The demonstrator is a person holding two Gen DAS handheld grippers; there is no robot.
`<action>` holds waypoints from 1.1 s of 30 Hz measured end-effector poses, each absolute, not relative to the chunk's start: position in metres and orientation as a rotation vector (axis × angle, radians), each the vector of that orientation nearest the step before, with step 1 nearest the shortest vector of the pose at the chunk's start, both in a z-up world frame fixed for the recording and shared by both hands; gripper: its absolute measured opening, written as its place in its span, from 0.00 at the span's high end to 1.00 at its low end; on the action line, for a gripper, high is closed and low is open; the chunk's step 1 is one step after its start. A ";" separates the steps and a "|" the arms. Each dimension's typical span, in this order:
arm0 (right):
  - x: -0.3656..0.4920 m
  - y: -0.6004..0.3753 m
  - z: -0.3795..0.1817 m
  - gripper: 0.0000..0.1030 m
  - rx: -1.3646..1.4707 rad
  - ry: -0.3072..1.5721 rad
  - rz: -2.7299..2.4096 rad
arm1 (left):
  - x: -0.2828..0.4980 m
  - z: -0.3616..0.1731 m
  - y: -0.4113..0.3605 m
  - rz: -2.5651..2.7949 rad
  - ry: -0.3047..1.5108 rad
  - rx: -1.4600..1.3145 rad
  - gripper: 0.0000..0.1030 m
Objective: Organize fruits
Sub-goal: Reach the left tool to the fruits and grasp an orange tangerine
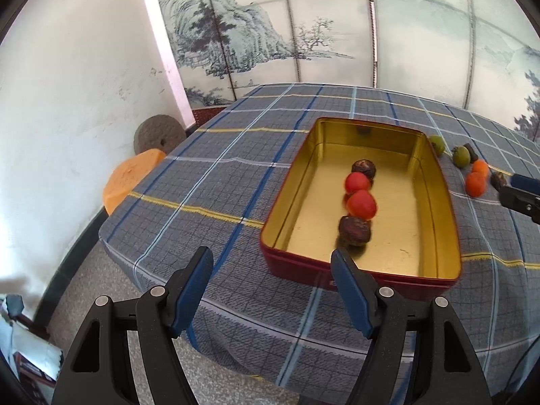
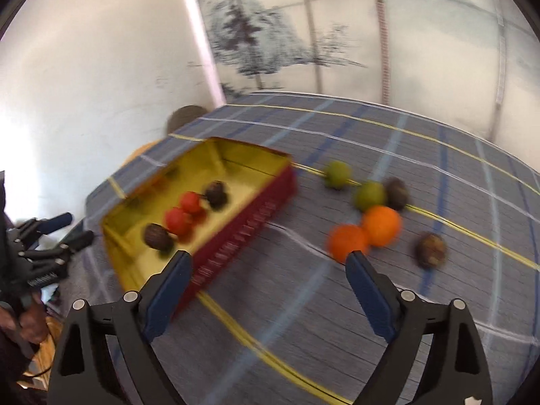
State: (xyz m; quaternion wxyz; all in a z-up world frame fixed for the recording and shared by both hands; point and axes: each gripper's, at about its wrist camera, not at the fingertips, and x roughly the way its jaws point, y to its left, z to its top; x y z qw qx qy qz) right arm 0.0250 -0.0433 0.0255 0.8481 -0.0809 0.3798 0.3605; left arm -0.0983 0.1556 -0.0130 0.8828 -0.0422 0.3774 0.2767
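- We count one tin box (image 1: 435, 182), red outside and gold inside.
- We see two red fruits (image 1: 361, 203) in the box.
- We see two brown fruits (image 1: 355, 231) in the box.
- Two orange fruits (image 2: 381, 225) sit on the cloth (image 1: 219, 182).
- Two green fruits (image 2: 369, 195) sit there too.
- Two more brown fruits (image 2: 432, 249) sit on the cloth.

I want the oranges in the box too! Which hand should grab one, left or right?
Probably the right. The right gripper is open, and the near orange sits just beyond its fingertip. The left gripper, open too, faces the tin, far from that fruit.
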 end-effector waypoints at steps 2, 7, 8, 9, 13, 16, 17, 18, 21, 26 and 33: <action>0.035 -0.074 0.021 0.12 -0.140 0.831 0.708 | -0.096 -0.010 0.149 0.567 0.781 -0.068 0.29; 0.052 -0.134 0.007 0.10 -0.215 0.863 0.494 | -0.088 -0.003 0.130 0.522 0.778 -0.016 0.29; 0.056 -0.145 0.004 0.09 -0.227 0.868 0.449 | -0.086 -0.002 0.125 0.509 0.778 -0.002 0.29; 0.059 -0.156 0.002 0.07 -0.229 0.874 0.411 | -0.083 0.000 0.118 0.494 0.779 0.013 0.29; 0.073 -0.192 -0.007 0.00 -0.241 0.903 0.264 | -0.071 0.005 0.095 0.415 0.786 0.063 0.29; 0.085 -0.211 -0.013 0.00 -0.243 0.935 0.187 | -0.061 0.009 0.075 0.316 0.801 0.072 0.29; 0.088 -0.218 -0.014 0.00 -0.239 0.947 0.180 | -0.056 0.011 0.068 0.279 0.806 0.071 0.29; 0.091 -0.224 -0.016 0.00 -0.238 0.954 0.178 | -0.051 0.012 0.061 0.256 0.808 0.078 0.29; 0.096 -0.239 -0.020 0.00 -0.231 0.963 0.177 | -0.037 0.016 0.040 0.210 0.805 0.119 0.29; 0.101 -0.255 -0.024 0.00 -0.173 0.965 0.206 | -0.003 0.020 0.006 0.095 0.813 0.177 0.29; 0.096 -0.254 -0.024 0.00 -0.156 0.947 0.224 | 0.067 0.002 -0.027 -0.022 0.922 0.236 0.29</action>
